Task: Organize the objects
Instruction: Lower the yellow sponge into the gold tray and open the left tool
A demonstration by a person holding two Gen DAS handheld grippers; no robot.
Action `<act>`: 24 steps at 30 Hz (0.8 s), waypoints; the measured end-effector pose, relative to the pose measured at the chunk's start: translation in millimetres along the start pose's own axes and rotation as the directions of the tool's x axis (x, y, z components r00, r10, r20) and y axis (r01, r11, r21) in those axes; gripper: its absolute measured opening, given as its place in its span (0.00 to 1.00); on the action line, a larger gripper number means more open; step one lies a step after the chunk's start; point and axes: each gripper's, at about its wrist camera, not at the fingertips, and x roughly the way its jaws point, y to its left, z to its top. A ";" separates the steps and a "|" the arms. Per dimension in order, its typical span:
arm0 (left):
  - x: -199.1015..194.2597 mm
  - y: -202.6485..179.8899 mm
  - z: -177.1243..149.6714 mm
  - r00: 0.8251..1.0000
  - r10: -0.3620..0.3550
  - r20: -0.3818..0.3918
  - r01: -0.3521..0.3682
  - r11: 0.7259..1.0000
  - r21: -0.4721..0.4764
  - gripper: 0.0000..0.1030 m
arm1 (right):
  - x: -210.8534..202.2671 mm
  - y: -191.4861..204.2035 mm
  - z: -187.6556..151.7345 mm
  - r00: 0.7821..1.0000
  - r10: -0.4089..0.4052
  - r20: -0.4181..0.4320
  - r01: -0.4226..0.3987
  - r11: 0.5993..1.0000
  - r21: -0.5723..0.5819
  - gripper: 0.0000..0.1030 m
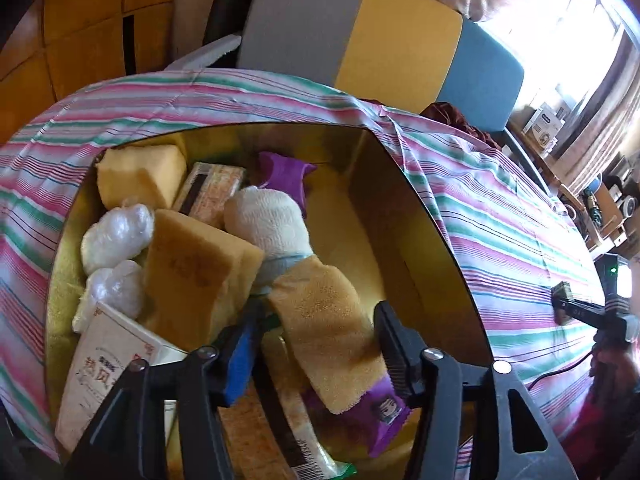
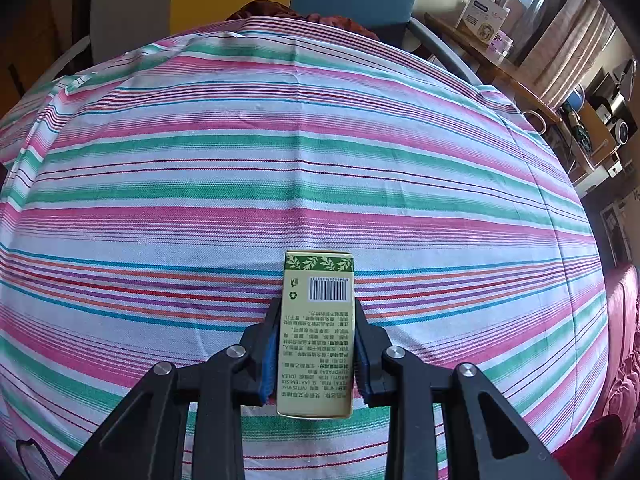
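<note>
A gold-lined box (image 1: 404, 184) on the striped cloth holds sponges, packets and a rolled bundle of white and tan towelling (image 1: 316, 300). My left gripper (image 1: 316, 336) is open, low over the box. The tan end of the bundle lies between its fingers, and there is a gap at the blue left pad (image 1: 240, 344). My right gripper (image 2: 316, 320) is shut on a small green and cream carton (image 2: 318, 280) with its barcode facing up, held just above the cloth. In the left wrist view the carton (image 1: 562, 300) and that gripper show at the far right.
Inside the box are a tan sponge (image 1: 196, 264), a yellow sponge (image 1: 140, 176), a tissue pack (image 1: 216, 192), plastic-wrapped white lumps (image 1: 116, 236), a white carton (image 1: 108, 364) and purple packets (image 1: 288, 172). Behind the striped table (image 2: 280, 140) stands a grey, yellow and blue chair (image 1: 400, 40). Cluttered shelves (image 2: 592, 120) are at right.
</note>
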 end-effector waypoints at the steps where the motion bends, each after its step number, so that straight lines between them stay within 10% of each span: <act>1: -2.3 0.9 -1.0 1.000 0.001 0.006 -0.001 1.000 0.001 0.60 | 0.2 -0.2 0.0 1.000 -0.001 0.000 0.001 1.000 -0.001 0.29; 24: -88.9 2.9 -27.7 0.962 0.141 0.235 -0.159 0.985 0.059 0.71 | 2.0 0.2 4.6 1.000 -0.015 -0.024 0.015 1.000 0.000 0.29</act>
